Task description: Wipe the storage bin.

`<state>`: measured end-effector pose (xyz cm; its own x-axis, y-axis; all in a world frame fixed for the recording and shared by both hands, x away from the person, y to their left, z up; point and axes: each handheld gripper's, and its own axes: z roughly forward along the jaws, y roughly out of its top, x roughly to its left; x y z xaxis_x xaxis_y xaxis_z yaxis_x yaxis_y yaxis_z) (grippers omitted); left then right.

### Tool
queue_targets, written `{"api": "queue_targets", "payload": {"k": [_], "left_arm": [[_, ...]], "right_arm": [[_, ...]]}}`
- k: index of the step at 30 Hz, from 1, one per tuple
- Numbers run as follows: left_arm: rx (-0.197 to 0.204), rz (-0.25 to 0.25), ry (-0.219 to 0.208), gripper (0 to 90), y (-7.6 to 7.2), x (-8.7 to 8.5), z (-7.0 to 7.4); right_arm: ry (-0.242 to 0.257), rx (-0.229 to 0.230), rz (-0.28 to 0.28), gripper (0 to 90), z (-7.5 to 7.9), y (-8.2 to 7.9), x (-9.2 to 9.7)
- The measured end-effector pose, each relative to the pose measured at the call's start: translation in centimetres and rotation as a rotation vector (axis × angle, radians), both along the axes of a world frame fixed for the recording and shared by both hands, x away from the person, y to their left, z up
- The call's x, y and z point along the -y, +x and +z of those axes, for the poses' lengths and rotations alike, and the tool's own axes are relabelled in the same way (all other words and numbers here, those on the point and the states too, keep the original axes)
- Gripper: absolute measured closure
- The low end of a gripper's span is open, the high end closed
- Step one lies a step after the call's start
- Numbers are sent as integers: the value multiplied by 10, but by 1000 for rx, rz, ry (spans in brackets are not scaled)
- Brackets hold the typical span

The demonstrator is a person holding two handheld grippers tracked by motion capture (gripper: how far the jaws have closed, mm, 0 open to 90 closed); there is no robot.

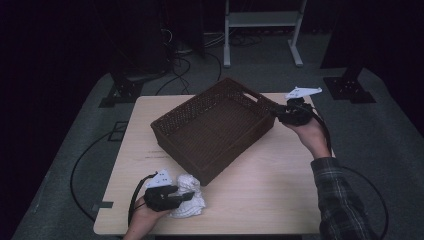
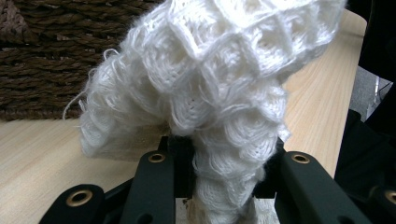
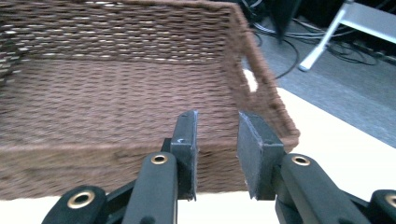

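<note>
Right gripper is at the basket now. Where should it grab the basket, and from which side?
Probably the rim of the basket at the near corner by the cut-out handle slot. Come in from outside that wall, one pad inside and one outside: the woven wall is thin and upright, and the right gripper is open, already facing it.

A basket (image 1: 215,130) sits mid-worktop (image 1: 280,200); a knitted cloth (image 1: 190,200) lies on the worktop just near-left of it, with a metal stand (image 1: 262,20) on the floor far behind.
</note>
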<state>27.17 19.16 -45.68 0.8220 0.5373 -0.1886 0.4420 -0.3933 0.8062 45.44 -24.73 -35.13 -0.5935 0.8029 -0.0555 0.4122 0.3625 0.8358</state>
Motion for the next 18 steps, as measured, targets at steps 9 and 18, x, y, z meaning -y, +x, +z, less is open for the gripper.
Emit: {"api": "queue_targets", "payload": {"k": [9,18], "left_arm": [[0,-1,-5,671,-1,-1,1],[1,-11,-15,671,-1,-1,1]], "right_arm": [[-15,-31,-74,638,-3,51,5],[-31,-94,-87,646,-19,84,3]]}}
